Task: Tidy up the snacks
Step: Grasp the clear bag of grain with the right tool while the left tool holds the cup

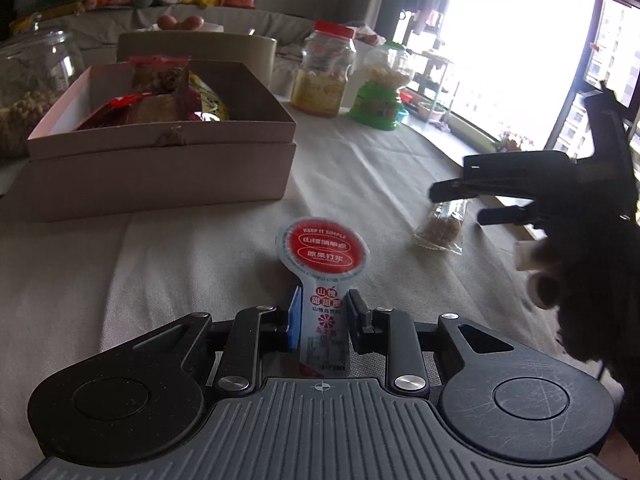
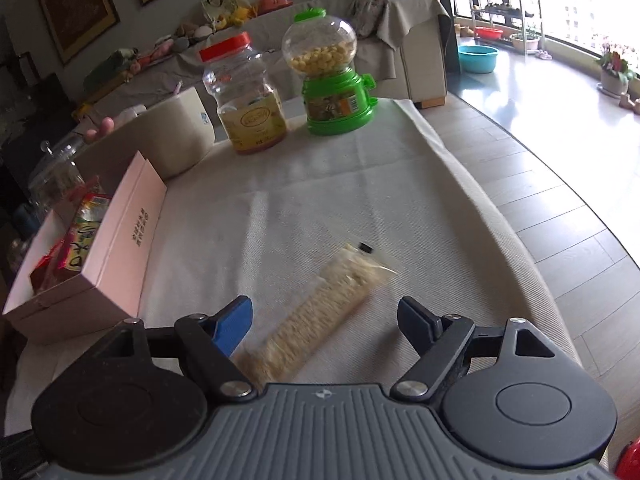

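Observation:
My left gripper (image 1: 322, 316) is shut on a white hawthorn snack pack with a round red top (image 1: 323, 280), held above the tablecloth. The pink open box (image 1: 168, 148) with several snack bags inside lies ahead to the left; it also shows in the right wrist view (image 2: 120, 248). My right gripper (image 2: 326, 316) is open, its fingers on either side of a clear pack of pale crackers (image 2: 320, 312) lying on the cloth. In the left wrist view the right gripper (image 1: 460, 204) hovers over that pack (image 1: 442, 228).
A red-lidded plastic jar (image 2: 246, 96) and a green candy dispenser (image 2: 332, 76) stand at the far end of the table. A glass jar (image 1: 28, 88) stands left of the box. The table's right edge (image 2: 532, 264) drops to a wooden floor.

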{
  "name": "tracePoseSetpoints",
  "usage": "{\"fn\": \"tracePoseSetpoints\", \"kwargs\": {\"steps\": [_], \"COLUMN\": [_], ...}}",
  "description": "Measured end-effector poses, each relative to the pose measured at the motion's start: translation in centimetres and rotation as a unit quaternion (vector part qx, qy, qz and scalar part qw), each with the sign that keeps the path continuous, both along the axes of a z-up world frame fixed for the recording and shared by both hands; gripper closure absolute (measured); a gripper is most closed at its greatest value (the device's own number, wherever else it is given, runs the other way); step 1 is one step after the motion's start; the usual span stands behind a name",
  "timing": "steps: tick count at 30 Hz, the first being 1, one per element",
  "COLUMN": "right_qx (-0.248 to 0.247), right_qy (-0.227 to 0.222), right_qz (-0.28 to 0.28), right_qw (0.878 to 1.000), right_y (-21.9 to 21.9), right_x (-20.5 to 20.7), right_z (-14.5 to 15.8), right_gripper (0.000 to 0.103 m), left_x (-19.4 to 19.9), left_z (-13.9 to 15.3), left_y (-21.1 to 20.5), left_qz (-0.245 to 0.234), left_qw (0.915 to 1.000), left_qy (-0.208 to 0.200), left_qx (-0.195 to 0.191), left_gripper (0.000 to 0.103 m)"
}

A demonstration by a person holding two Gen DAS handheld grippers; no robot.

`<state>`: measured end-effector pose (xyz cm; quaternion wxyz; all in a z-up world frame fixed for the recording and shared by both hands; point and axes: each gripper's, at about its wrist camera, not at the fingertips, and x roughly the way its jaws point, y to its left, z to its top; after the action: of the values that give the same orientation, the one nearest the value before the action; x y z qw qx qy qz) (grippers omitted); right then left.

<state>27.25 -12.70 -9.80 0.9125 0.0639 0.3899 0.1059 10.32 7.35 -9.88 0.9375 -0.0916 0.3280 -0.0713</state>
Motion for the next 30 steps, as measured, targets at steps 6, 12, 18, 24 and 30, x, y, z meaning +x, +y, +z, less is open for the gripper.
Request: {"fn": "tracePoseSetpoints", "kwargs": {"steps": [6,12,18,24,30], "right_qx": [-0.063,-0.077,-0.042,-0.035,-0.094], "right_qy": [-0.027,-0.035,-0.011,-0.004,-0.039], "right_qz": [0.042,0.116,0.153,0.169,0.165], "right_qw": [0.997,0.99,0.987,0.985,0.981], "right_y": [2.8,3.2,2.0,0.8,0.9], "right_x": [-1.1,-4.5,-7.4,-9.8,-11.1], "right_z": [-0.4,0.1,0.5,0.7,0.3], "right_gripper": [0.033,0.062,0.068,0.068,0.061], "left_x": [-0.1,-0.3,-0.3,-0.3,-0.2], "left_z": [-0.1,-0.1,-0.1,0.2,0.6], "left_y": [-0.4,-0.3,-0.4,-0.6,-0.8], "left_qz": [-0.004,-0.006,-0.006,-0.007,-0.013], "left_qw": [0.9999,0.9999,0.9999,0.9998,0.9994], "left_qy": [-0.005,-0.005,-0.003,0.007,0.031], "left_qx": [0.015,0.012,0.015,0.016,0.012], "left_gripper": [0.075,0.075,0.075,0.075,0.075]}}
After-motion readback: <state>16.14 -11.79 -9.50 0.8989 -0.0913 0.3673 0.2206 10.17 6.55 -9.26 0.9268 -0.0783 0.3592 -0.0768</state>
